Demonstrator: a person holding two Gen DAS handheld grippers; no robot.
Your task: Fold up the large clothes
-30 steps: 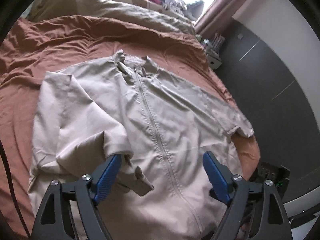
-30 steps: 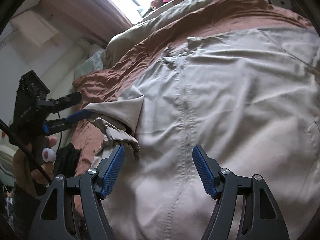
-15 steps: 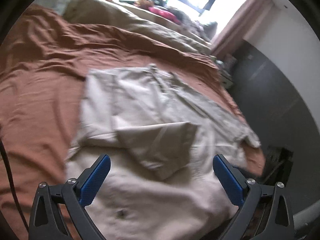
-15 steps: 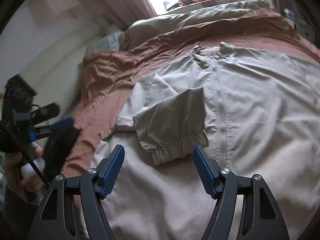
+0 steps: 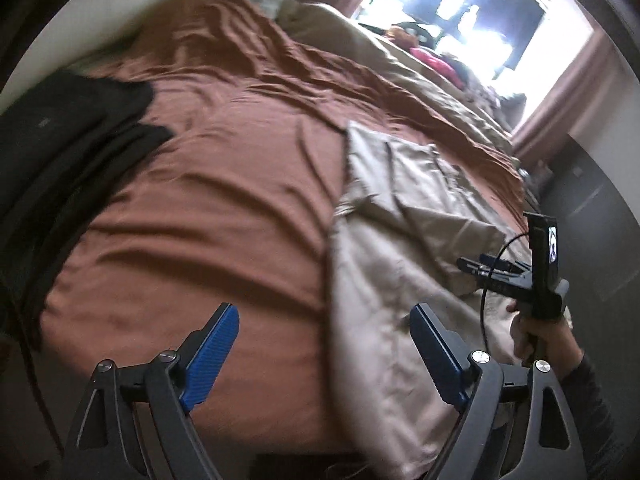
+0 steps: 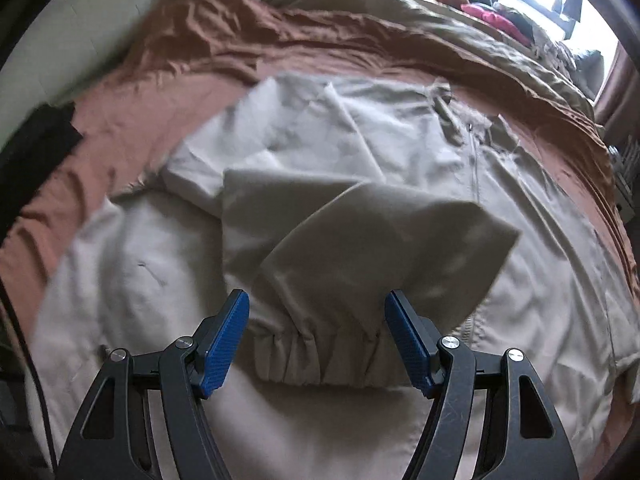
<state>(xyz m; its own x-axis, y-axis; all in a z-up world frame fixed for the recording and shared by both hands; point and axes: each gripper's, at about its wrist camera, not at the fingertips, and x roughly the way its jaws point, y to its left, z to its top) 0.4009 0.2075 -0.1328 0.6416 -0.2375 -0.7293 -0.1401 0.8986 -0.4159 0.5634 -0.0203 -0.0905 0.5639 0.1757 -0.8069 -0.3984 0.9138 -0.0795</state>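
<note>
A beige zip jacket [image 6: 540, 264] lies spread, front up, on the brown bedspread [image 5: 208, 208]. Its left sleeve [image 6: 360, 240] is folded across the chest, elastic cuff [image 6: 320, 356] toward me. My right gripper [image 6: 317, 296] hovers open just above that cuff, pads clear of the cloth. In the left wrist view the jacket [image 5: 384, 264] is blurred. My left gripper [image 5: 323, 312] hangs above the jacket's left edge and the bedspread, its jaws closing with nothing held between them. The right gripper [image 5: 480, 264] and the hand holding it [image 5: 532, 336] show at the right.
A black garment [image 5: 60, 140] lies on the bed's left side, also visible as the black garment [image 6: 32, 152] in the right wrist view. A tan duvet [image 6: 460, 28] is bunched at the head under the bright window [image 5: 472, 12]. A dark cabinet [image 5: 592, 216] stands right of the bed.
The left gripper let go of the sleeve, which now lies folded across the jacket, and swung left off the jacket. The right gripper moved left to hang over the sleeve's cuff.
</note>
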